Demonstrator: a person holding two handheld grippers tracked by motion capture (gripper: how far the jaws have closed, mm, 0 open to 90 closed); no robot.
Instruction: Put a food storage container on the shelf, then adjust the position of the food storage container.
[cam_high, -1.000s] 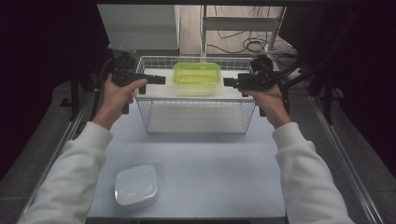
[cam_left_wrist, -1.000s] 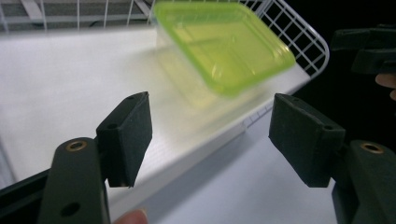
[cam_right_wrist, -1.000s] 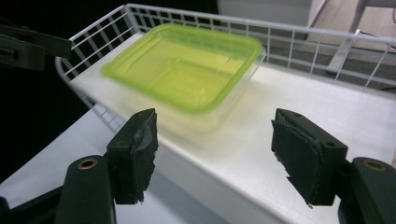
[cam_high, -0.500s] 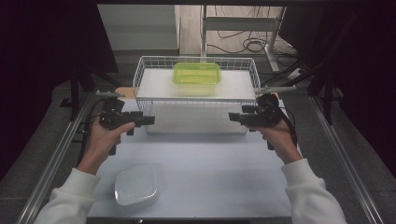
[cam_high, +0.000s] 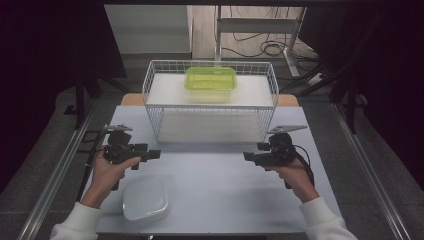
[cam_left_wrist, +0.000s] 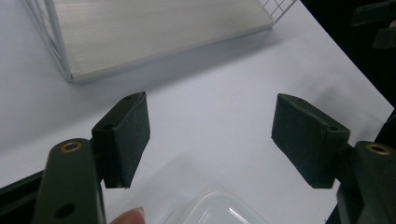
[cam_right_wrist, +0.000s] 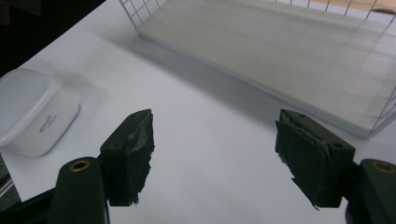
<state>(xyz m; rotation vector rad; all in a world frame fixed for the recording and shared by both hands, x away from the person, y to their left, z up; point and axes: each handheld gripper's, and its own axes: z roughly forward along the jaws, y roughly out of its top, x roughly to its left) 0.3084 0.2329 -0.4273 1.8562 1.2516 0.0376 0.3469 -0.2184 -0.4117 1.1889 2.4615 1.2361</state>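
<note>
A green lidded container (cam_high: 210, 78) rests on the top shelf of a white wire rack (cam_high: 210, 102) at the back of the table. A clear white container (cam_high: 145, 198) lies near the front left; its corner (cam_left_wrist: 219, 211) peeks in under my left jaws, and it sits at the left (cam_right_wrist: 32, 112) in the right gripper view. My left gripper (cam_high: 156, 154) hovers over the table left of centre, open and empty (cam_left_wrist: 212, 140). My right gripper (cam_high: 246, 156) hovers right of centre, open and empty (cam_right_wrist: 215, 156). Both point inward at each other.
The white table top (cam_high: 215, 170) spreads between the grippers. The rack's lower shelf board (cam_right_wrist: 289, 56) lies just ahead of the right jaws and the same board (cam_left_wrist: 149, 28) ahead of the left jaws. Metal rails (cam_high: 60, 170) run along the table sides.
Both grippers have pulled back from the rack's top shelf, down and toward the front of the table. The green container stays on the rack, let go.
</note>
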